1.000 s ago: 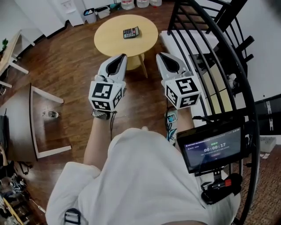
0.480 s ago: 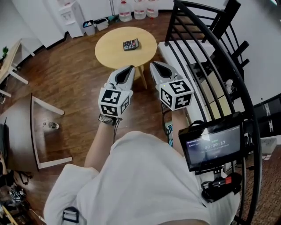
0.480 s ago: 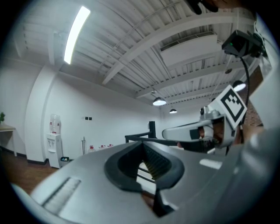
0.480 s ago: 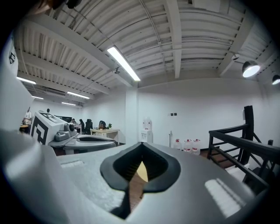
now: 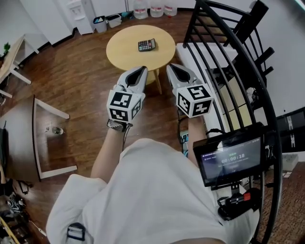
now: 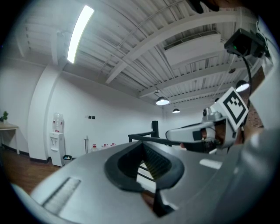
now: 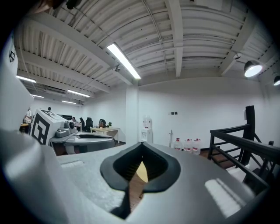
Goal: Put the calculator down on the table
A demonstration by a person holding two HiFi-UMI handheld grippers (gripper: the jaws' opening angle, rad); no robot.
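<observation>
A dark calculator [image 5: 147, 45] lies flat on the round yellow table [image 5: 126, 50], right of the table's middle. Both grippers hang in the air in front of the table, short of its near edge and apart from the calculator. My left gripper [image 5: 138, 72] is shut with nothing between its jaws, and my right gripper [image 5: 171, 69] is likewise shut and empty. In the left gripper view the left gripper [image 6: 146, 164] points level across the room, with the right gripper's marker cube [image 6: 235, 106] at its right. The right gripper [image 7: 139, 168] shows a sliver of the yellow table through its jaw notch.
A black stair railing [image 5: 238, 52] curves down the right side, close to my right gripper. A white bench [image 5: 188, 50] stands right of the table. A brown desk [image 5: 21, 138] sits at the left. Water bottles [image 5: 156, 8] and a water dispenser [image 5: 76, 14] stand along the far wall.
Both grippers have drifted slightly nearer each other and a little lower in the head view. The view itself has shifted, so the table sits further right. The calculator has not moved.
</observation>
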